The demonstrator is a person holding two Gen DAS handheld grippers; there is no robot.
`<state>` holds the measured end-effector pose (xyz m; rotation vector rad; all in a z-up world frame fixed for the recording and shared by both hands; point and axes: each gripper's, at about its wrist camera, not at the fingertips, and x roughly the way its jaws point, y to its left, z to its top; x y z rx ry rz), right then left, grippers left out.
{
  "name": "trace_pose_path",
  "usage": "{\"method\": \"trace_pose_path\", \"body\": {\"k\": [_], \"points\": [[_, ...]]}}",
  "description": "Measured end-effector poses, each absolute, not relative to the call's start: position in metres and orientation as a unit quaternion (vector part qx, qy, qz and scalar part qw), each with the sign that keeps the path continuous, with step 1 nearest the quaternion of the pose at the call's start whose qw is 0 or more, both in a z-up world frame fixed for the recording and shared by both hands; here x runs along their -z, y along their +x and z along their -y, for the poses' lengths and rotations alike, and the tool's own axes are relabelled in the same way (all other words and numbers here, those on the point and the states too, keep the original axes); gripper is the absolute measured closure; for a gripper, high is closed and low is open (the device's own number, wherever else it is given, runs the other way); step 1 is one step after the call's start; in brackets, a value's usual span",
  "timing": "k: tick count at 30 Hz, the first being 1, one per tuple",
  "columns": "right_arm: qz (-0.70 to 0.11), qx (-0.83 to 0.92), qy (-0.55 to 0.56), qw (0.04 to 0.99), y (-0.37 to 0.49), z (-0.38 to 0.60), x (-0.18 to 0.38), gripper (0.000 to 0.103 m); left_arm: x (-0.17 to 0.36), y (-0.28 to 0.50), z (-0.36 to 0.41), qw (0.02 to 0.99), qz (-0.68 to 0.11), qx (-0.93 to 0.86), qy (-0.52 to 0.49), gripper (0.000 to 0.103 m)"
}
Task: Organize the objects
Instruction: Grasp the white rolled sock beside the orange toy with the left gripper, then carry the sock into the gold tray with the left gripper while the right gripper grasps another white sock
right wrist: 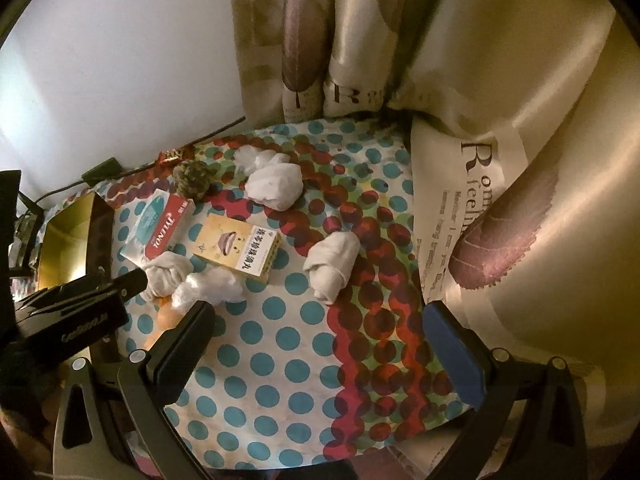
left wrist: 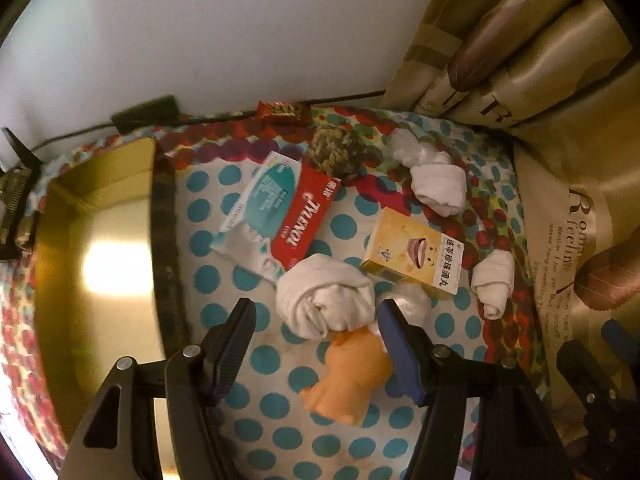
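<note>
My left gripper is open and points down. Its fingers stand on either side of a rolled white sock and an orange rubber toy lying on the dotted cloth; the left pad stands apart from both. In the right wrist view, one of the left gripper's fingertips reaches the same sock. My right gripper hangs open over bare cloth, holding nothing. A second rolled sock lies just beyond it.
An open gold tin sits at the left. A red Tylenol box, a teal box, a yellow box, a third rolled sock, crumpled plastic, a woven ball and a candy bar lie behind. A curtain hangs at the right.
</note>
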<state>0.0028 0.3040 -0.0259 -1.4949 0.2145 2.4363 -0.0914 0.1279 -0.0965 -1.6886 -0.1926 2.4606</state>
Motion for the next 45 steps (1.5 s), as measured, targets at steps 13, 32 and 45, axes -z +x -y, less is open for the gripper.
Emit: {"method": "trace_pose_path", "body": {"k": [13,32,45], "points": [[-0.094,-0.824,-0.546,0.115,-0.009,-0.328,0.056,0.0,0.132,-0.106,-0.141,0.074,0.066,-0.802,-0.59,0.043],[-0.118,-0.815,-0.565,0.061,-0.03,-0.343,0.08,0.0,0.101,-0.09,-0.146,0.071,0.054,-0.827,-0.555,0.076],[-0.098,-0.844,-0.527,-0.028,-0.029,-0.349,0.076,0.006,0.06,-0.058,-0.096,0.043,0.087,-0.857,-0.506,0.076]]}}
